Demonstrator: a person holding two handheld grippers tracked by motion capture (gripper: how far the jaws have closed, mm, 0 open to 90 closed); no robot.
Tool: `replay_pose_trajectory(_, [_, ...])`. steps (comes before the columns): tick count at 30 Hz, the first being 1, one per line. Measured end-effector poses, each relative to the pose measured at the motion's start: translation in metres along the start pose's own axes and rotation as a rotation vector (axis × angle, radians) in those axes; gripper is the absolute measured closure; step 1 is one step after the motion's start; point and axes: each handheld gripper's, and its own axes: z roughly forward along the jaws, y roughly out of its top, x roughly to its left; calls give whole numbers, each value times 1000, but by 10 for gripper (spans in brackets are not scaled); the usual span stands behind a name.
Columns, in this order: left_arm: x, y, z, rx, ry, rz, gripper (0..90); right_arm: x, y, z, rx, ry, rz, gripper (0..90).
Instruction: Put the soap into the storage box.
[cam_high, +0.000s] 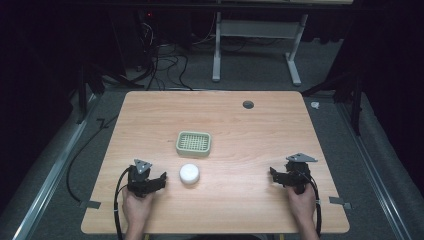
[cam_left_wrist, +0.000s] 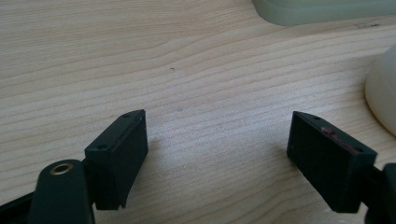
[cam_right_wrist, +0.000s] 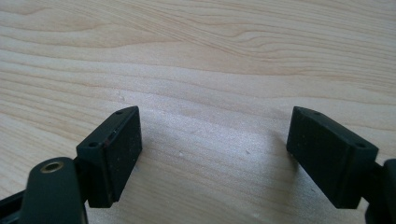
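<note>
High view: pale wooden table (cam_high: 240, 120) with a dark round grommet hole (cam_high: 248, 104) far beyond a pale green, square, slatted plastic tray (cam_high: 194, 143), nothing visible in it. Just nearer than tray, round white puck-like lid (cam_high: 189, 173). Left gripper (cam_high: 161, 181) beside lid, apart from it; right gripper (cam_high: 273, 173) well off to tray's other side.

Left gripper view: jaws spread wide over bare wood grain, grasping nothing; lid's smooth rim (cam_left_wrist: 382, 91) at edge, tray's base (cam_left_wrist: 322, 10) above.

Right gripper view: jaws likewise released, over plain grain.
</note>
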Motion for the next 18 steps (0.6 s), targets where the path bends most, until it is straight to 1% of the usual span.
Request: replay_pose_trajectory(18, [0, 0, 0, 2, -2, -3, 209, 0, 0, 0, 2, 3, -2, 185])
